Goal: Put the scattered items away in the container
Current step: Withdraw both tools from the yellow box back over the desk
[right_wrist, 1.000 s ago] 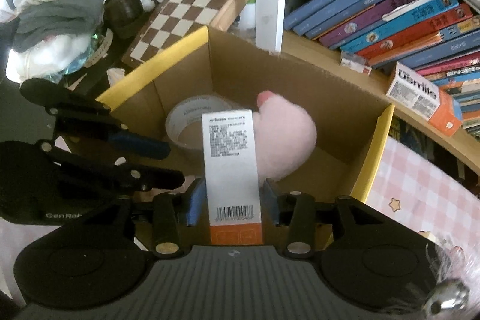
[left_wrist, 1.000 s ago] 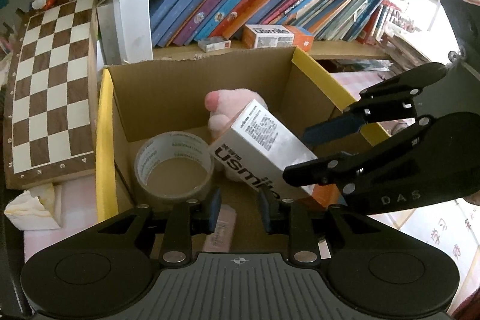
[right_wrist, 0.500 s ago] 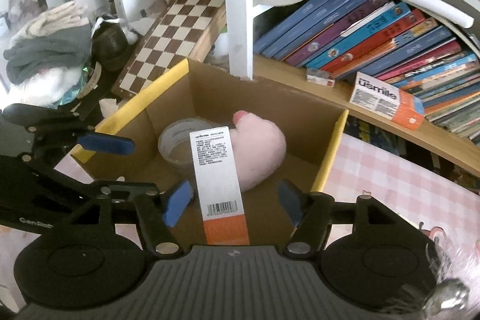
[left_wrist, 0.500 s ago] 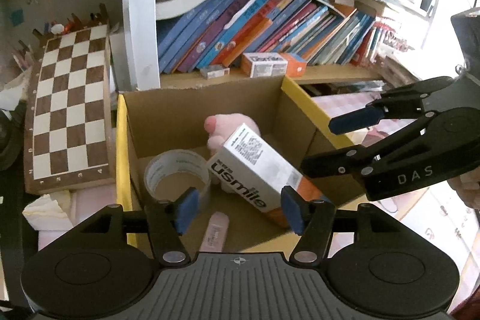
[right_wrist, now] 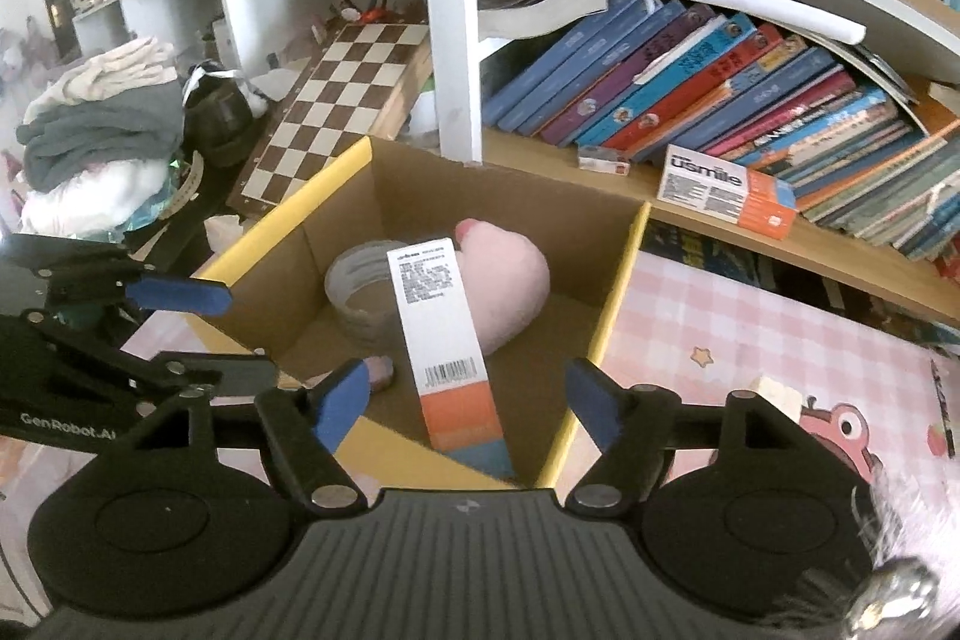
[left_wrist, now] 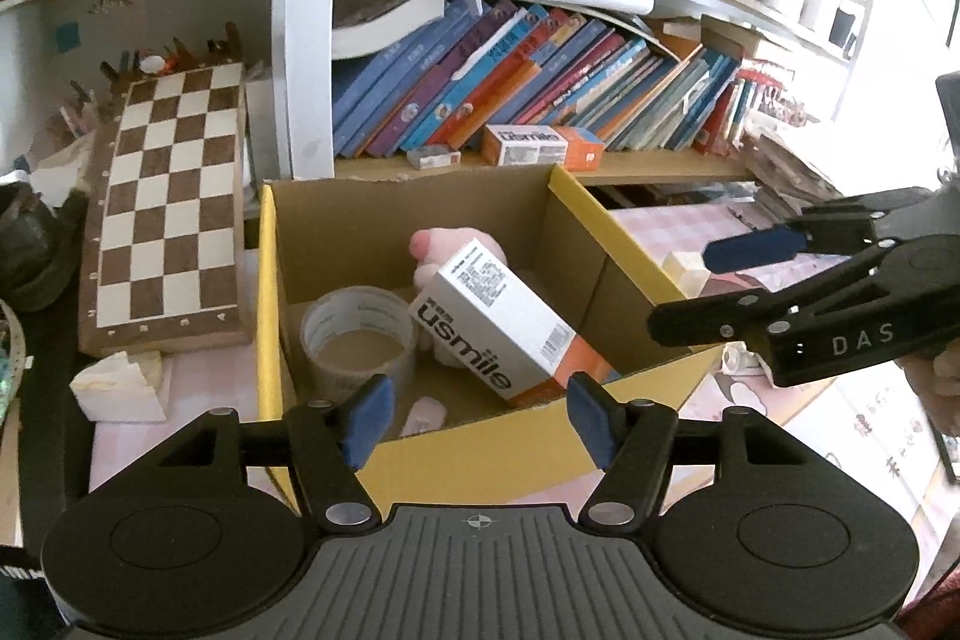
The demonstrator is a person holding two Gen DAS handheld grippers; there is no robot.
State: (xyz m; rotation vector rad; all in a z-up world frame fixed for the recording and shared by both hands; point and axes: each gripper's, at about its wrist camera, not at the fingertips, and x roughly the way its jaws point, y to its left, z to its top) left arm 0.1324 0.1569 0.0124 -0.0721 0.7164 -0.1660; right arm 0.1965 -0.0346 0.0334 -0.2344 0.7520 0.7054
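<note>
Both tools, left tool (left_wrist: 477,421) and right tool (right_wrist: 462,403), are opening, nothing between them. The toothpaste box (left_wrist: 501,319) leans inside the cardboard box (left_wrist: 606,232) on a plush toy (left_wrist: 447,250); it may slide or topple flat.

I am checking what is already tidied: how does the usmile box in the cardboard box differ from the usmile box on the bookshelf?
The usmile box in the cardboard box leans tilted on the pink plush toy; the usmile box on the bookshelf lies flat before the books. The first is inside the cardboard box, the second outside. Both are white with an orange end and the same logo.
</note>
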